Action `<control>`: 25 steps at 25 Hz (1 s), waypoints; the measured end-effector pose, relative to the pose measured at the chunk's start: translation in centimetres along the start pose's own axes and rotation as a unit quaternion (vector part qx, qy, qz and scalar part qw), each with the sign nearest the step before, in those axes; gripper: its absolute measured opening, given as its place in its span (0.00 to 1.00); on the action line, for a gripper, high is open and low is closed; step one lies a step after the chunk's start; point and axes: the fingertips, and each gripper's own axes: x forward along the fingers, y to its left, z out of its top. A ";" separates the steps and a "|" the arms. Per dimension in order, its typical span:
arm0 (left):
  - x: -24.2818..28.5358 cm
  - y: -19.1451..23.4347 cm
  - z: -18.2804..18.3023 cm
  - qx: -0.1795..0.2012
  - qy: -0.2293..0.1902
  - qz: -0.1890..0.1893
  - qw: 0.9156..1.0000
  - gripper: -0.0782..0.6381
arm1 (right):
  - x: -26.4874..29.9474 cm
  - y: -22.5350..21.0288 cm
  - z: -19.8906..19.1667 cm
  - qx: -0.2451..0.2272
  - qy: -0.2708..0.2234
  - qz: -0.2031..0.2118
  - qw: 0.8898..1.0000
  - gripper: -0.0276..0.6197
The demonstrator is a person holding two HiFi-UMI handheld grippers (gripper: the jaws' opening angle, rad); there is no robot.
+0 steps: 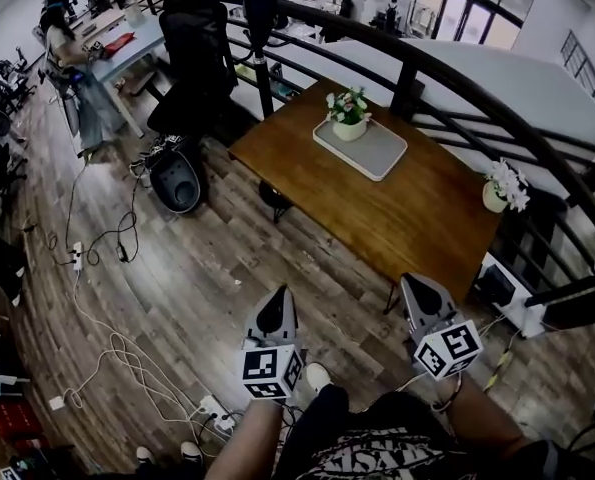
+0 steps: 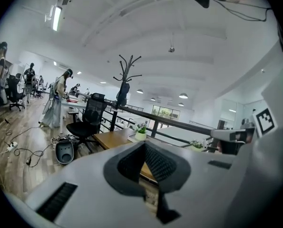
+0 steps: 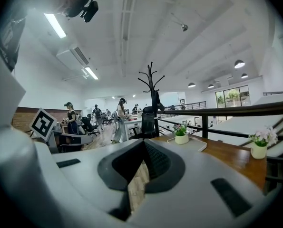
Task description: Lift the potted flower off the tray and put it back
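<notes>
The left gripper point(image 1: 278, 302) and the right gripper point(image 1: 415, 289) are alike: a broad, smooth, pale grey plastic shell that narrows to a point round black ribbed pads point(image 2: 161, 163). Behind each shell sits a white cube point(image 1: 270, 369) printed with black square markers. The person wears a dark garment point(image 1: 375, 454) with a white pattern and a light shoe point(image 1: 318, 375).

This is an open-plan office on a railed upper level. A black office chair point(image 1: 192, 58) stands by a wooden desk point(image 1: 377, 208), and people point(image 1: 77, 78) work at more desks beyond. There is a coat stand point(image 2: 127, 70), strip lights point(image 3: 55, 25) on the white ceiling, cables point(image 1: 117, 353) trailing over the wood-plank floor point(image 1: 207, 268), and a black railing point(image 1: 477, 98).
</notes>
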 end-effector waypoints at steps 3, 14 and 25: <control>1.0 0.6 0.9 -0.004 -0.006 -0.007 1.000 0.12 | 1.1 0.5 1.0 0.004 -0.004 0.004 1.000 0.03; 4.6 -0.1 4.4 0.000 -0.027 -0.027 0.999 0.12 | 2.2 -1.7 4.0 -0.024 -0.018 -0.010 0.999 0.03; 16.4 1.2 6.2 0.022 -0.004 -0.043 0.999 0.12 | 11.4 -9.7 3.9 -0.016 -0.016 -0.020 1.000 0.03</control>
